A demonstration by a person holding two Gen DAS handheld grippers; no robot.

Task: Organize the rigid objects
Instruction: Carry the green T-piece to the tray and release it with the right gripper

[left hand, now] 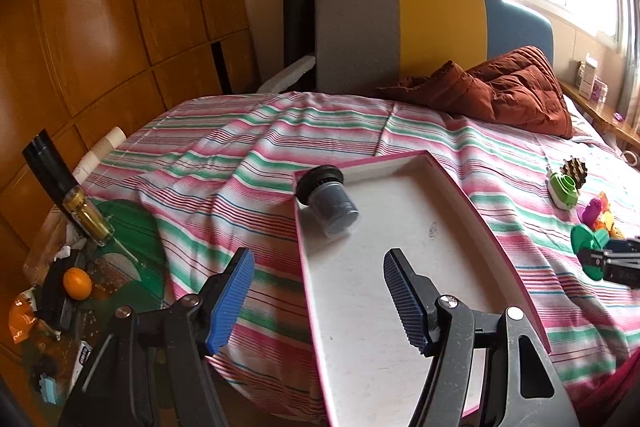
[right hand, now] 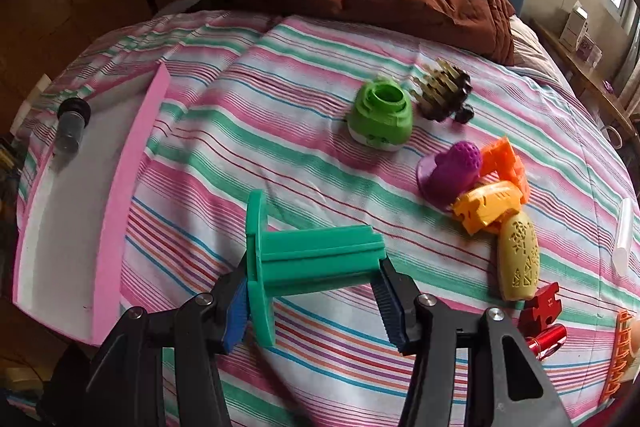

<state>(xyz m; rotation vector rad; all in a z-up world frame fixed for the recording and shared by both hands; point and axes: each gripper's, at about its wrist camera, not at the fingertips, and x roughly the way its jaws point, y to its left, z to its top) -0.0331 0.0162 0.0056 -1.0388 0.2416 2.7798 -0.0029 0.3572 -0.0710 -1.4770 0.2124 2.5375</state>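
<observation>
So the right tool (right hand: 314,301) was clamped on a teal green spool-looking part (right hand: 304,259), one finger against its round flange and the other on the far end of the ribbed shaft, holding it sideways just above the striped bed (right hand: 240,131). The tool pointed out across the bed, tilted down a bit.

The left tool (left hand: 320,301) had its fingers spread wide with nothing between them, hovering over the near left edge of the pink-rimmed white tray (left hand: 404,227), one blue pad (left hand: 232,299) hanging off past the rim and the other over the tray floor.

Inside the tray, a dark grey capped jar (left hand: 330,201) lay on its side near the far left corner. The rest sat to the right on the bed: a lime green piece (right hand: 380,115), a dark spiky thing (right hand: 442,93), a purple cone (right hand: 452,171), orange bits (right hand: 492,187), and a yellow patterned egg shape (right hand: 520,259).
</observation>
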